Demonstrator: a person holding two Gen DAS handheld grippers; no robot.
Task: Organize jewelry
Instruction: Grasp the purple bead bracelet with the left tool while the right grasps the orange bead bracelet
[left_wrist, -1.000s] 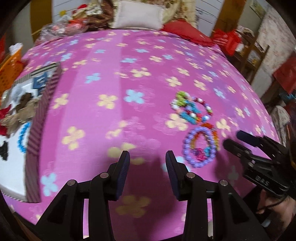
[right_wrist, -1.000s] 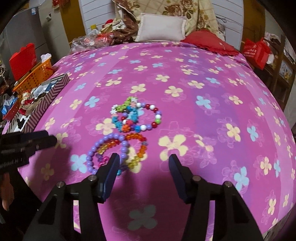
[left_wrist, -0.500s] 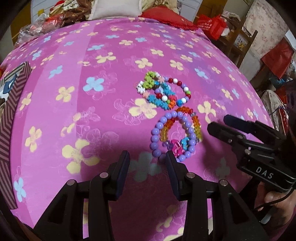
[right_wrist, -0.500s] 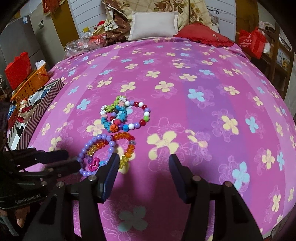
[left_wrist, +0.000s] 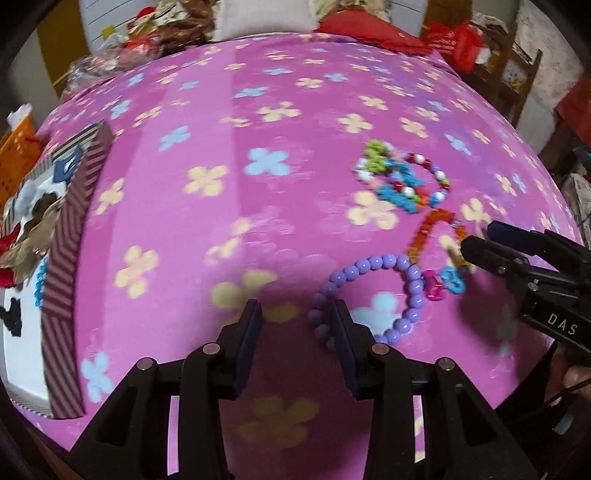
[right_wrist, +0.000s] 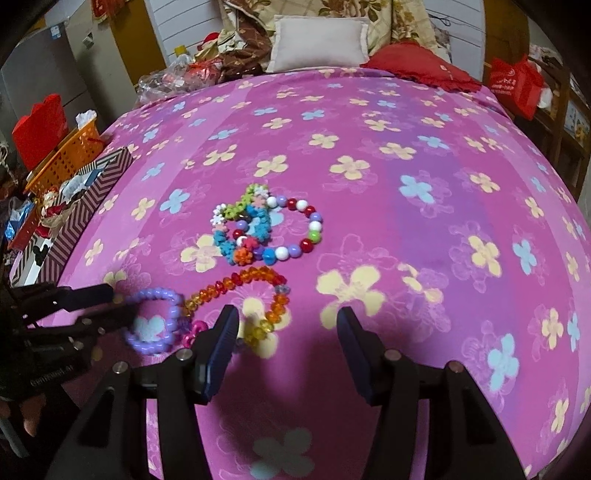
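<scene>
Several bead bracelets lie on the pink flowered bedspread. A purple bead bracelet (left_wrist: 373, 291) with a pink and blue charm lies against the right finger of my left gripper (left_wrist: 295, 325), which is open; it also shows in the right wrist view (right_wrist: 155, 321). An orange-yellow bracelet (right_wrist: 243, 291) lies by my open right gripper (right_wrist: 288, 332), whose left finger is over its near end. A flower bracelet and a red-white bead bracelet (right_wrist: 266, 229) lie farther back. In the left wrist view the right gripper (left_wrist: 480, 243) touches the orange bracelet (left_wrist: 432, 236).
A striped box (left_wrist: 66, 258) with jewelry and small items sits at the bed's left edge, also in the right wrist view (right_wrist: 85, 214). An orange basket (right_wrist: 66, 155) stands beyond it. Pillows (right_wrist: 317, 44) and clutter lie at the head of the bed.
The left gripper has moved forward and its right finger now rests against the purple bracelet, which has slid left, apart from the orange one. The right gripper has closed in on the orange bracelet.
</scene>
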